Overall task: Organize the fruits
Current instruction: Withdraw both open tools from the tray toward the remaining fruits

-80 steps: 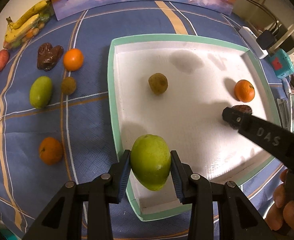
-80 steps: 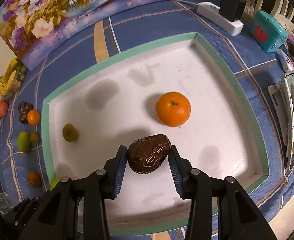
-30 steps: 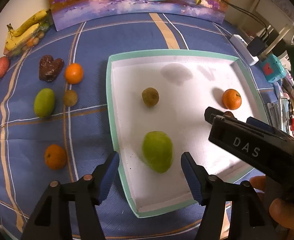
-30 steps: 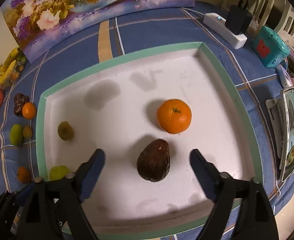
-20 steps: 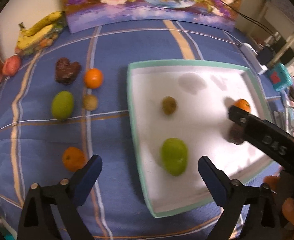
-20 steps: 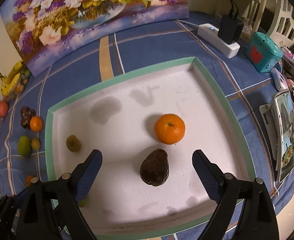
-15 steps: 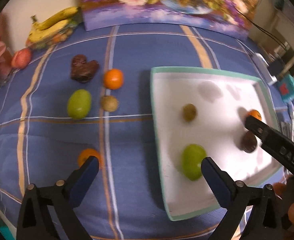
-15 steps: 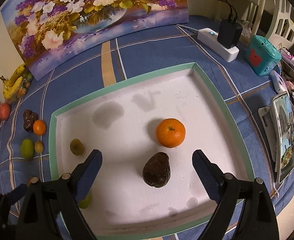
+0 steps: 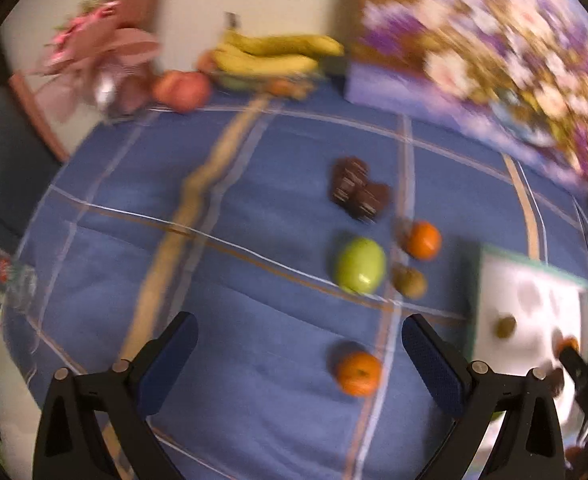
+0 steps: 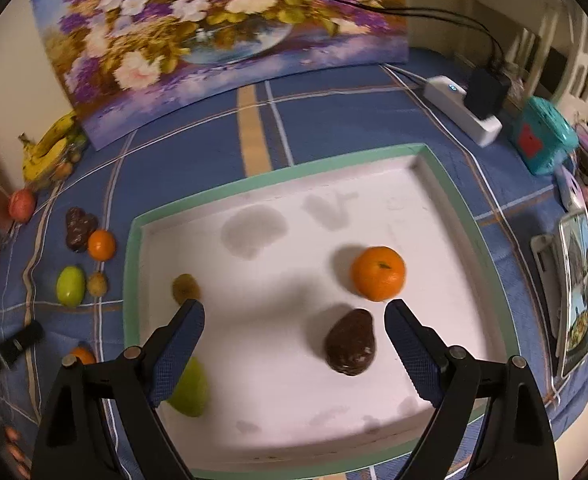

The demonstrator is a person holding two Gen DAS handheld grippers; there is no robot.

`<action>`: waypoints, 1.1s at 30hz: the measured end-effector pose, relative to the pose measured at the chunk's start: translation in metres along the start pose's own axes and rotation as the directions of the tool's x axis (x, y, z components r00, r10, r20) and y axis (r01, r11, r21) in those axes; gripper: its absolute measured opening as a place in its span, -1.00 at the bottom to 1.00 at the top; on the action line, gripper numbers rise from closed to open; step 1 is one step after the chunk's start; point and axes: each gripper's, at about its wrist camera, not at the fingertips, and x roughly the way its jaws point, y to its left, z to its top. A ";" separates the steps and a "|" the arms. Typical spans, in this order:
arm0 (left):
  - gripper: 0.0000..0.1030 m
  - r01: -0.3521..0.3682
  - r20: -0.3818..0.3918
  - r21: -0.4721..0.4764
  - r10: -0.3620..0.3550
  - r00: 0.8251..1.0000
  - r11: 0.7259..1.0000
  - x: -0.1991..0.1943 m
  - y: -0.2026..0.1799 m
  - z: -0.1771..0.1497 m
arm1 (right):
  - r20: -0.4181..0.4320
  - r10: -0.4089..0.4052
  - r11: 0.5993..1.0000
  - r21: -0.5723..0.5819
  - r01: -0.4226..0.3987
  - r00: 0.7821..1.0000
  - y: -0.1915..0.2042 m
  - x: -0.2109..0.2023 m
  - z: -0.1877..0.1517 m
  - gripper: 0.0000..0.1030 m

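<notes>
My left gripper (image 9: 298, 324) hangs open and empty over the blue cloth, left of the tray (image 9: 534, 266). Ahead of it lie a green mango (image 9: 361, 266), a kiwi (image 9: 410, 280), two oranges (image 9: 424, 240) (image 9: 358, 372) and dark brown fruits (image 9: 358, 194). My right gripper (image 10: 294, 312) stands open above the white tray (image 10: 277, 174), holding nothing. In the tray rest an orange (image 10: 378, 273), a dark brown fruit (image 10: 350, 346), a kiwi (image 10: 185, 288) and a green mango (image 10: 191, 390), half hidden behind my left finger.
Bananas (image 10: 49, 148) and a red fruit (image 10: 21, 205) lie at the far left by a flower painting (image 10: 221, 28). A power strip (image 10: 464, 114), a teal box (image 10: 544, 140) and a phone (image 10: 574, 296) line the tray's right side.
My left gripper let go of the green mango in the tray, opened wide and swung left over the cloth. My right gripper released the brown fruit and lifted slightly.
</notes>
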 end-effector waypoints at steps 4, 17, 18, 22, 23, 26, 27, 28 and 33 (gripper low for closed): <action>1.00 -0.014 0.038 -0.084 0.018 0.999 0.996 -0.010 0.034 0.006 | 0.015 0.017 0.999 -0.048 -0.016 1.000 0.018 -0.005 0.000 0.78; 1.00 0.066 0.056 -0.163 -0.057 0.997 0.984 -0.020 0.076 0.013 | 0.069 0.181 0.962 -0.221 -0.162 0.981 0.095 -0.025 -0.008 0.78; 1.00 0.066 0.049 -0.159 -0.059 0.997 0.985 -0.018 0.075 0.013 | 0.068 0.197 0.956 -0.235 -0.176 0.978 0.102 -0.026 -0.009 0.78; 1.00 0.074 -0.011 -0.124 -0.076 0.997 0.989 -0.003 0.070 0.011 | 0.055 0.237 0.935 -0.286 -0.212 0.970 0.126 -0.026 -0.016 0.78; 1.00 0.071 -0.030 -0.114 -0.074 0.997 0.991 0.002 0.068 0.010 | 0.048 0.240 0.930 -0.298 -0.215 0.970 0.132 -0.024 -0.018 0.78; 1.00 0.050 -0.075 -0.096 -0.058 0.996 0.994 0.016 0.066 0.006 | 0.012 0.240 0.916 -0.334 -0.222 0.971 0.150 -0.014 -0.026 0.78; 1.00 0.043 -0.087 -0.093 -0.051 0.995 0.995 0.021 0.066 0.005 | -0.003 0.237 0.910 -0.348 -0.224 0.971 0.158 -0.009 -0.030 0.78; 1.00 0.032 -0.095 -0.091 -0.040 0.995 0.995 0.025 0.067 0.004 | -0.013 0.236 0.907 -0.356 -0.225 0.972 0.161 -0.007 -0.032 0.78; 1.00 -0.047 -0.143 -0.075 0.036 0.989 0.996 0.045 0.075 -0.001 | -0.079 0.212 0.890 -0.397 -0.226 0.974 0.181 0.013 -0.047 0.78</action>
